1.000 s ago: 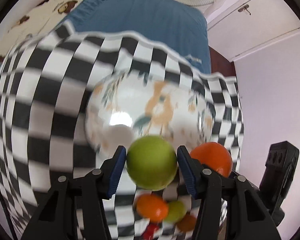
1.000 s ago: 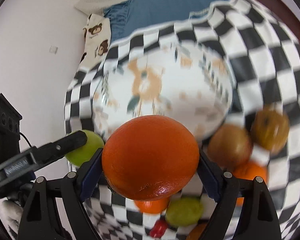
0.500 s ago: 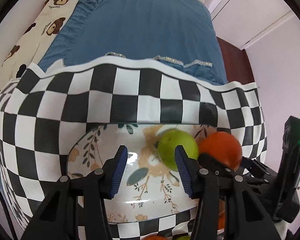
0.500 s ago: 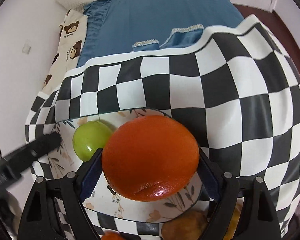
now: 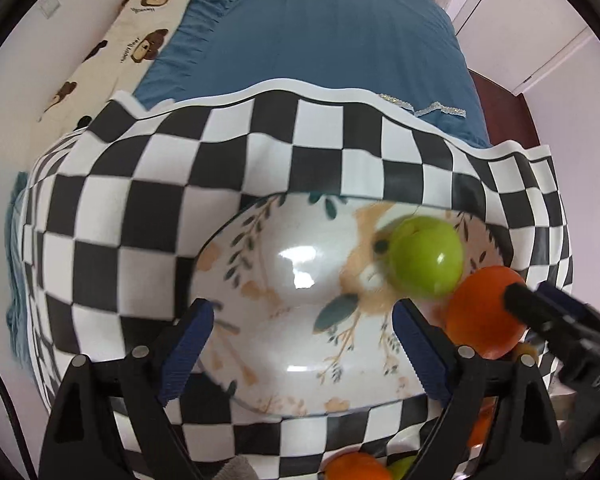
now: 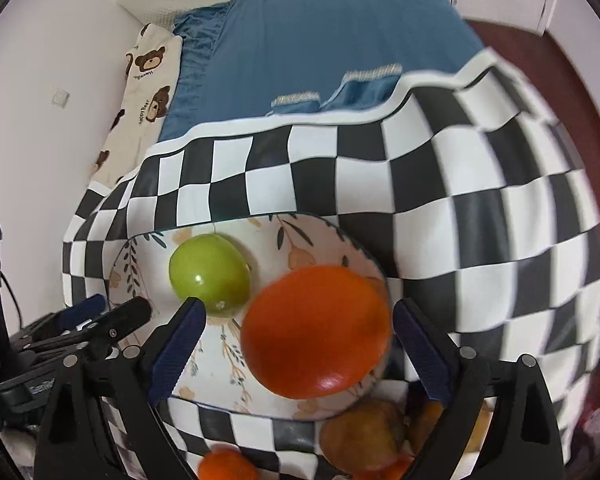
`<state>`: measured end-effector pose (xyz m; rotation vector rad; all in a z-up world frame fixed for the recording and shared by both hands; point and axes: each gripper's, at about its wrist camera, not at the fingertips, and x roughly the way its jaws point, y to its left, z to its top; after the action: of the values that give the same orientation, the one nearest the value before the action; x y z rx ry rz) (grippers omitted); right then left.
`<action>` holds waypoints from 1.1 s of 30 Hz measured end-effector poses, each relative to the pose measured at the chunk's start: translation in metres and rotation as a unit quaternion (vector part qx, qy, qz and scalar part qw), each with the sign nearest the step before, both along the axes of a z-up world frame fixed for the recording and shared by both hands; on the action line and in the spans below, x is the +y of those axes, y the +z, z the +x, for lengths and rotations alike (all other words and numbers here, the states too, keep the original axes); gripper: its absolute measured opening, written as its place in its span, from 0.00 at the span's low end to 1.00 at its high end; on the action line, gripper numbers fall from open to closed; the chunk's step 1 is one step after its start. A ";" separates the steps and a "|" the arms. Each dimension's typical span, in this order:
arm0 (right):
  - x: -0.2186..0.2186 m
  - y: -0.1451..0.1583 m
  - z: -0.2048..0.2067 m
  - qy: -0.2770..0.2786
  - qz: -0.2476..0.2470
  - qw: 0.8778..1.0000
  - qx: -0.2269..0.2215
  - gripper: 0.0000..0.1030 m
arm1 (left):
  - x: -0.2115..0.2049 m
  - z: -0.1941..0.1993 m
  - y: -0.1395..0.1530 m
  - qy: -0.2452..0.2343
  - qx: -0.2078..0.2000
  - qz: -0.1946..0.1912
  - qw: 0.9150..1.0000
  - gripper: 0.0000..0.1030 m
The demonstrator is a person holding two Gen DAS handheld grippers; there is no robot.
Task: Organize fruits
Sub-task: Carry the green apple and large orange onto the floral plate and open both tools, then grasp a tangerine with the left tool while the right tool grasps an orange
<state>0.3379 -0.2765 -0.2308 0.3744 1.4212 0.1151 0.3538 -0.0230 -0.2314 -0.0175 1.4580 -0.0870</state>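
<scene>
Pale walls close the room on the left, where a cream bear-print pillow (image 5: pixel 112 36) lies along a bed under a blue bedsheet (image 5: pixel 320 36). Nearer, a black-and-white checkered cloth (image 5: pixel 140 208) covers the table, carrying a white floral ceramic bowl (image 5: pixel 284 320). The left tongs (image 5: pixel 302 344) gape empty above it. A round green apple (image 5: pixel 426 260) sits inside the bowl. Just beside it, the large orange fruit (image 6: pixel 316 330) lies between the spread jaws of the right tongs (image 6: pixel 298 344), whose pads stand apart from it. White cabinet doors (image 5: pixel 540 20) fill the far right.
</scene>
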 end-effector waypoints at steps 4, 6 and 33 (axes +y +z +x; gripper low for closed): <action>0.011 0.016 -0.014 0.001 -0.032 0.999 0.000 0.94 | 0.005 -0.024 0.008 -0.003 -0.014 0.006 1.000 0.89; 0.014 0.019 -0.024 0.003 -0.055 0.998 0.001 0.94 | 0.007 -0.040 0.015 -0.005 -0.029 0.017 0.999 0.89; 0.091 0.109 -0.171 0.008 -0.110 0.985 -0.131 0.94 | 0.021 -0.174 0.124 -0.008 -0.170 -0.004 0.985 0.89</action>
<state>0.1670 -0.1852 -0.1220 0.1577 1.1620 0.0194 0.1797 -0.0017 -0.1069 0.0026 1.1166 -0.1027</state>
